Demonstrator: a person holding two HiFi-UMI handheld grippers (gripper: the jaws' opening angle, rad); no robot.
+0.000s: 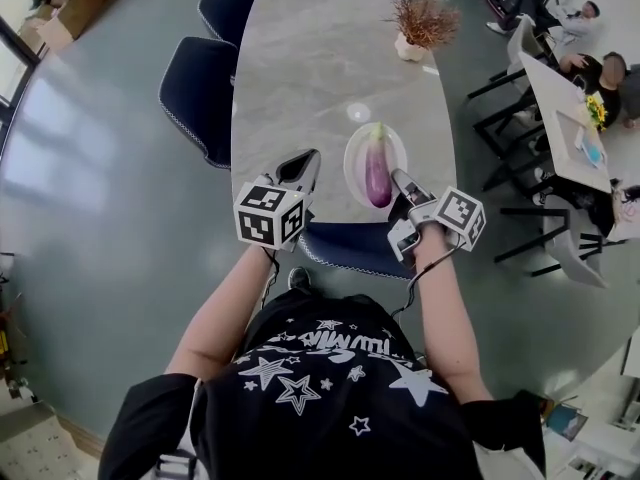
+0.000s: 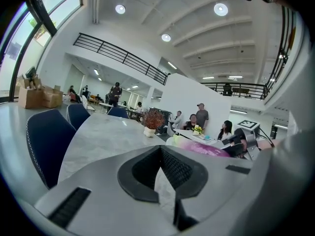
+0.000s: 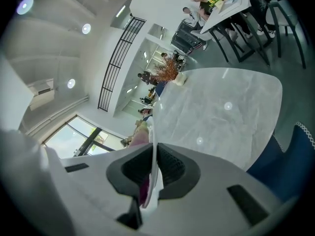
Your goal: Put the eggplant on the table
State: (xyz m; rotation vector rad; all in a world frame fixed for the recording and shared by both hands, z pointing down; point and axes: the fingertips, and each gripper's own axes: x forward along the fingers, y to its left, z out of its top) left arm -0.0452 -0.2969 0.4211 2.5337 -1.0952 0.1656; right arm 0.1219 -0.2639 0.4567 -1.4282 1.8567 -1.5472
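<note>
Here, the eggplant (image 1: 376, 171) lies lengthwise on a white plate (image 1: 350, 160) close to the near edge of the worktop (image 1: 300, 68), with its green stem end pointing toward the far edge. The right hand-held gripper (image 1: 403, 184) is clenched on the plate's near right rim; its own view shows the thin white rim pinched between the pads, with purple skin just behind. The left hand-held gripper (image 1: 299, 166) hovers near the plate's left side, jaws together and holding nothing. The eggplant is not yet on the worktop itself, so the transfer seems about to start. Several things could go wrong. If the plate is tipped by that one-sided rim pinch, the round eggplant may roll fast and run off the near edge, which is close by. The thin rim may also slip from the pads under the load, dropping plate and all. The left jaws must part before they can take the eggplant, and a grip off its middle on such smooth skin could squeeze it out sideways.
</note>
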